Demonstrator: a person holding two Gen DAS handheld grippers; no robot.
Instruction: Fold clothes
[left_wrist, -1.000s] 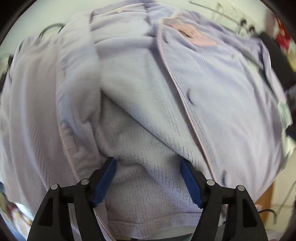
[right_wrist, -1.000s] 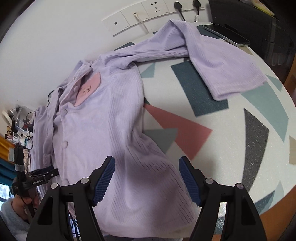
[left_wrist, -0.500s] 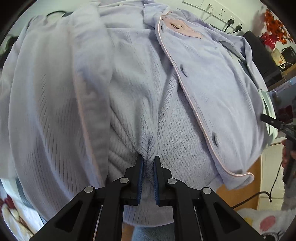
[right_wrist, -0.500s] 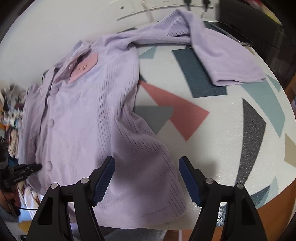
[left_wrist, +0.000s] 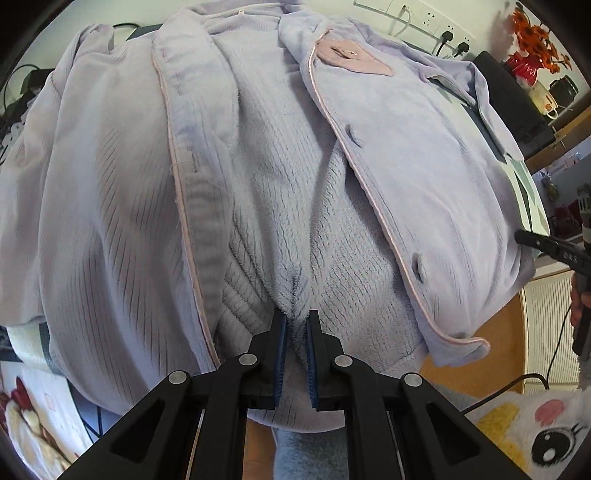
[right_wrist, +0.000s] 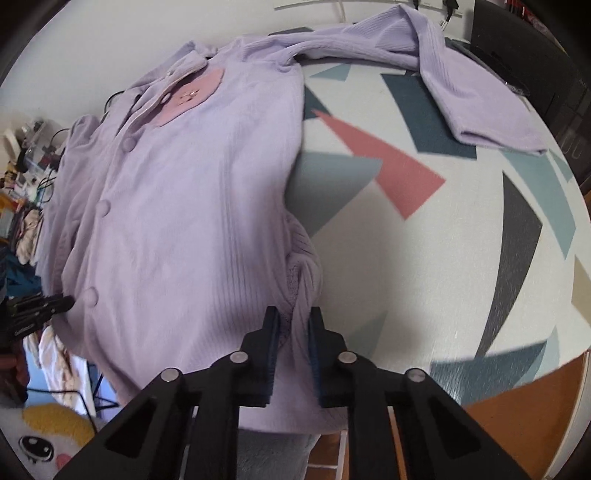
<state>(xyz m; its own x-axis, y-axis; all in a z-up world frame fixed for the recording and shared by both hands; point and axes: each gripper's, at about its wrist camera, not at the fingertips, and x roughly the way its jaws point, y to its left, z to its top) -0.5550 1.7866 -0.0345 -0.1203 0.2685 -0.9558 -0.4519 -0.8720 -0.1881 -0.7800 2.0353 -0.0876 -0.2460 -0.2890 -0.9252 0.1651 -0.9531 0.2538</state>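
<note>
The lilac top (right_wrist: 177, 206) lies spread on the patterned surface (right_wrist: 461, 258), its front open and one sleeve (right_wrist: 461, 85) stretched away toward the far edge. The left gripper (left_wrist: 295, 332) points steeply down over the near hem, its blue fingers (left_wrist: 281, 343) nearly together and pinching a ridge of the fleecy inner fabric. The right gripper (right_wrist: 293, 332) also points steeply down at the near right edge of the top; its jaws are closing, with a raised fold of the ribbed fabric pressed between the fingers (right_wrist: 271, 332).
</note>
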